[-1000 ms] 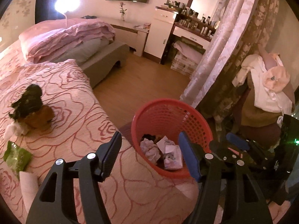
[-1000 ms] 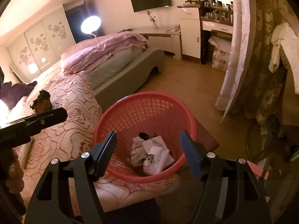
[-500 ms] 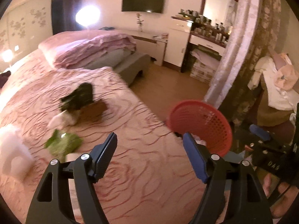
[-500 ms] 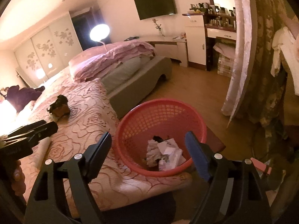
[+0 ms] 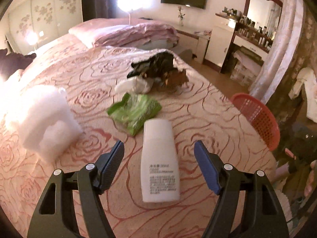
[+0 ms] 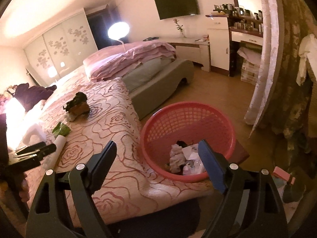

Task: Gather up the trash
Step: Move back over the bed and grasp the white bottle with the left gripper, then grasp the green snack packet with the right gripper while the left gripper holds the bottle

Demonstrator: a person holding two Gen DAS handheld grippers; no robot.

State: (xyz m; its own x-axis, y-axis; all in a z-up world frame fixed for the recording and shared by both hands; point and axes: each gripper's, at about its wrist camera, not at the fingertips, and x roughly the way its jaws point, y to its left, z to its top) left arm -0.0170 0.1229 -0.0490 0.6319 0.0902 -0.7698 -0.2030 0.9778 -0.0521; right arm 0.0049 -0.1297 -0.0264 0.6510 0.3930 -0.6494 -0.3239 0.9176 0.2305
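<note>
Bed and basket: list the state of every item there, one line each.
White plastic bottle: lying flat on bedspread, between open left tongs, untouched.
Green crumpled wrapper: loose on bed.
Red mesh plastic basket: upright, partly filled with trash.
Right tongs: opening, nothing between them.

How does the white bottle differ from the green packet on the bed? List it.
The bottle is white, smooth and rigid-looking; the packet is green and crumpled. The bottle lies between the open left gripper's fingers, untouched; the packet lies beyond it, outside them. The bottle shows printed text; the packet is too blurred to read. Both lie on the bedspread, outside the basket.
</note>
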